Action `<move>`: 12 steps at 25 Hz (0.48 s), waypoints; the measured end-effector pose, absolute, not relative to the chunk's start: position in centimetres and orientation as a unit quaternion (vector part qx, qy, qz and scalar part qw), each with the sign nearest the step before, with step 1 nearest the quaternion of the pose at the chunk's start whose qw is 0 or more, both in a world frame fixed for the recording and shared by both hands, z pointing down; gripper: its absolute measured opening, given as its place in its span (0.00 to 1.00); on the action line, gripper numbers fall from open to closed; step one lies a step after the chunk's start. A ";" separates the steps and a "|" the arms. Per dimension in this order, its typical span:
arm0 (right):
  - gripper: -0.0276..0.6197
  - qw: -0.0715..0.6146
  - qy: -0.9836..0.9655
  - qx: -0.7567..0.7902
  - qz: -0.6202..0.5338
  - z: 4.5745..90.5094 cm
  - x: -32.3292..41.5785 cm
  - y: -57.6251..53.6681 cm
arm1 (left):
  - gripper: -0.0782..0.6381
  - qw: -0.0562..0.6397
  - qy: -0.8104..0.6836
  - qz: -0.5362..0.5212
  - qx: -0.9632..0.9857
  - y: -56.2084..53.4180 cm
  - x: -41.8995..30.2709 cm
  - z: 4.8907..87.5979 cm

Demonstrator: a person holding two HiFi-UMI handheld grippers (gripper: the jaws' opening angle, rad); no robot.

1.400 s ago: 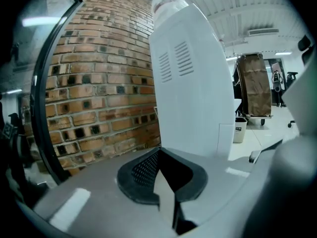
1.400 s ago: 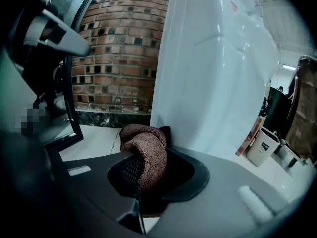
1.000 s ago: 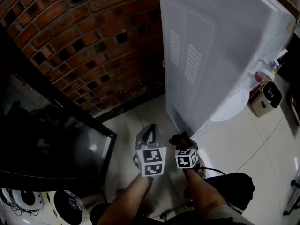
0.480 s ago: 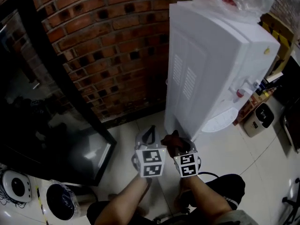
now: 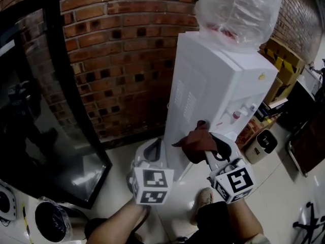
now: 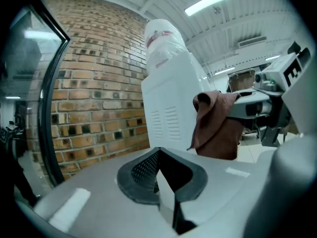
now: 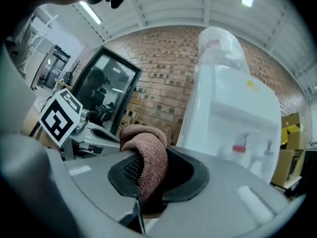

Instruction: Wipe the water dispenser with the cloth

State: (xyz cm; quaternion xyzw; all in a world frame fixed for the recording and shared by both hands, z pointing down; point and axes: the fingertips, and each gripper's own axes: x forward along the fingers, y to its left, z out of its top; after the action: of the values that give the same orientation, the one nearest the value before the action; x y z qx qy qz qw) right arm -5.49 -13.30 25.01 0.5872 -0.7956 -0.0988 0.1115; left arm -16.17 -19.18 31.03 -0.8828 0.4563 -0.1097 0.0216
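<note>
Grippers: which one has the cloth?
The right gripper: its jaws are clamped on the brown cloth. The left gripper has its jaws together with nothing between them.

A brick wall (image 5: 122,39) fills twelve o'clock, a dark glass door (image 5: 35,121) stands at nine, yellow boxes (image 5: 285,60) at two, a small beige bin (image 5: 263,144) at four.

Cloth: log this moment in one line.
right gripper: shut on cloth | cloth: by water dispenser, contact unclear | left gripper: shut, empty
</note>
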 end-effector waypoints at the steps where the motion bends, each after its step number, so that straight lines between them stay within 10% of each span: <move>1: 0.17 0.091 -0.792 0.594 -0.110 23.9 -5.2 -13.1 | 0.11 0.023 0.456 -0.107 -0.883 -19.3 -16.2 30.5; 12: 0.17 -0.004 -0.822 0.547 -0.156 20.6 -3.2 -13.5 | 0.11 -0.007 0.519 -0.064 -0.852 -21.3 -15.5 27.6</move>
State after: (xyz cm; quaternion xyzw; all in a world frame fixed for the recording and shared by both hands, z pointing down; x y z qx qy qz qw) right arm -3.16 -13.47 20.63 0.5471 -0.8224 -0.1556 -0.0039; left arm -15.45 -21.33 27.65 -0.8524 0.5189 -0.0637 -0.0067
